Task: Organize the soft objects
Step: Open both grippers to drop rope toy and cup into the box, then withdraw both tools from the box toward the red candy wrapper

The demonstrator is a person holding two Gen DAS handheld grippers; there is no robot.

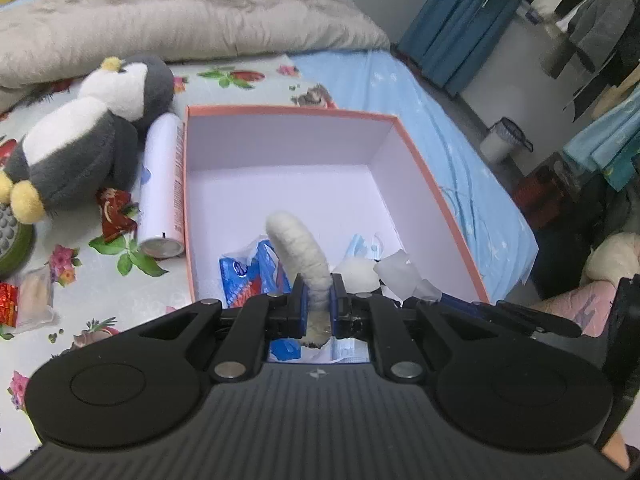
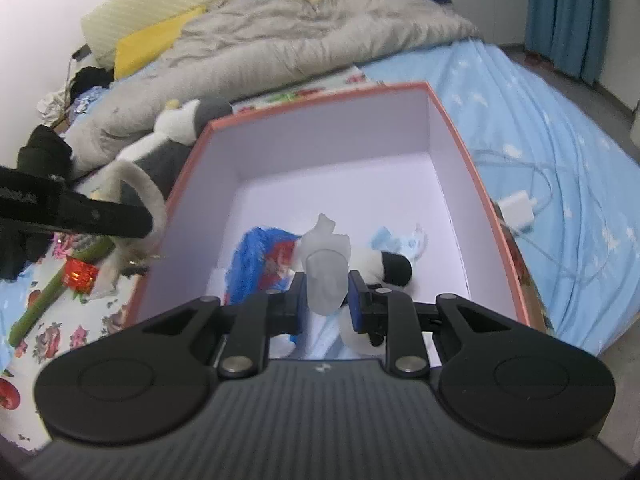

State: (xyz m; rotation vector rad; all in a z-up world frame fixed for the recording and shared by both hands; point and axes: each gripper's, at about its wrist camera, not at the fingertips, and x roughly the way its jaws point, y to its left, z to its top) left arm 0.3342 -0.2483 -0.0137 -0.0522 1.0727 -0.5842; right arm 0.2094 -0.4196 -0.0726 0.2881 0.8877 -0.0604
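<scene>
An orange-rimmed box [image 1: 432, 184] with white walls [image 2: 320, 136] sits on the bed. In it lie a blue packet [image 1: 244, 276], blue face masks [image 2: 396, 240] and a small black-and-white plush [image 2: 384, 266]. My left gripper [image 1: 318, 284] is shut on a curved white fuzzy strip [image 1: 296, 244], held near the box's left wall. In the right wrist view that gripper [image 2: 146, 222] comes in from the left with the strip [image 2: 140, 184]. My right gripper [image 2: 326, 280] is shut on a translucent soft toy [image 2: 326, 264] above the box's near end. A grey-and-white penguin plush [image 1: 80, 136] lies left of the box.
A white spray can [image 1: 162, 184] lies against the box's left side, with red wrappers [image 1: 114, 212] beside it. A grey quilt [image 2: 300, 32] is piled behind. A white charger and its cable [image 2: 516, 206] rest on the blue sheet to the right. A bin [image 1: 502, 140] stands on the floor.
</scene>
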